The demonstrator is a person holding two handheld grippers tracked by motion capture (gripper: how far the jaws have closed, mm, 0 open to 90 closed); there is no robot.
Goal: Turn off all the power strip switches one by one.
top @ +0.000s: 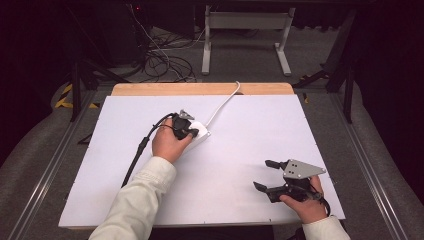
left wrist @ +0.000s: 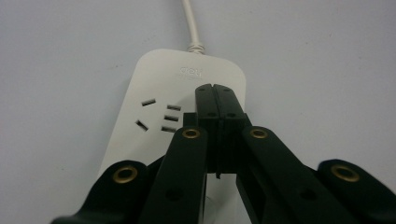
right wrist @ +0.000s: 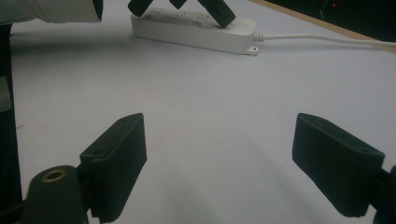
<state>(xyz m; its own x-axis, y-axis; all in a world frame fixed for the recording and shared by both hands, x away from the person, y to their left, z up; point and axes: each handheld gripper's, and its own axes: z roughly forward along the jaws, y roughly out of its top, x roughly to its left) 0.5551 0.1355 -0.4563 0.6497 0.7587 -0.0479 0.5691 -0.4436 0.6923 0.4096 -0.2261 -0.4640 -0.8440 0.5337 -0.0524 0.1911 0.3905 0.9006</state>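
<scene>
Left gripper [left wrist: 216, 91] pressing on power strip [top: 200, 134], mid-surface.
Jaws closed tip-to-tip, holding nothing, tips on strip's top nr its cord [top: 222, 105] end, beside a socket. Right gripper [top: 266, 174] wide open, empty, near right. Prob. a switch/press step; next needs steady downward push.

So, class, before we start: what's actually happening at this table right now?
A person holds a claw in each hand over a white table. The left claw is shut, its tips pressed down on top of a white power strip, beside a set of socket slots. The strip's cord runs off toward the table's far edge. The right claw is wide open and apart from the strip, near the table's front right corner, gripping nothing.
</scene>
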